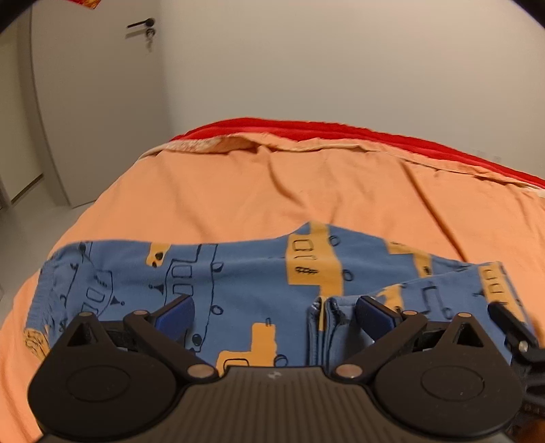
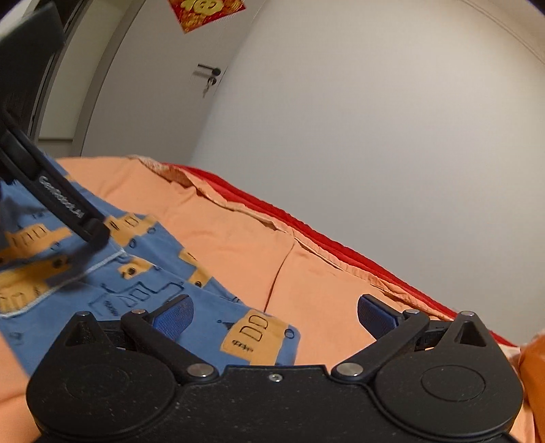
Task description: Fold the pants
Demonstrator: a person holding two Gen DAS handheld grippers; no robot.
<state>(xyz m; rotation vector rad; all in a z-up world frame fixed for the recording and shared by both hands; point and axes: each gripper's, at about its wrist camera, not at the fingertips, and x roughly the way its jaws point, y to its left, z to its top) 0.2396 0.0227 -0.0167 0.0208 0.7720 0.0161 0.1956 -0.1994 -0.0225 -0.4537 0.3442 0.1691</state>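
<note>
Warm dim light, fisheye-bent edges, slight blur

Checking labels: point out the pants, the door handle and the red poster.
pants (image 1: 245,272): left wrist view, blue cloth mid-leg.
door handle (image 1: 141,24): left wrist view, lever.
red poster (image 2: 207,12): right wrist view, centre.

Home bedroom: bed (image 1: 259,191), door (image 1: 102,102).

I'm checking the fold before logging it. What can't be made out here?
- Near edge of the pants: left wrist view, hidden behind the left gripper.
- Pants' left part: right wrist view, blurred, crossed by a black bar.
- Bed's near side: behind the right gripper.
</note>
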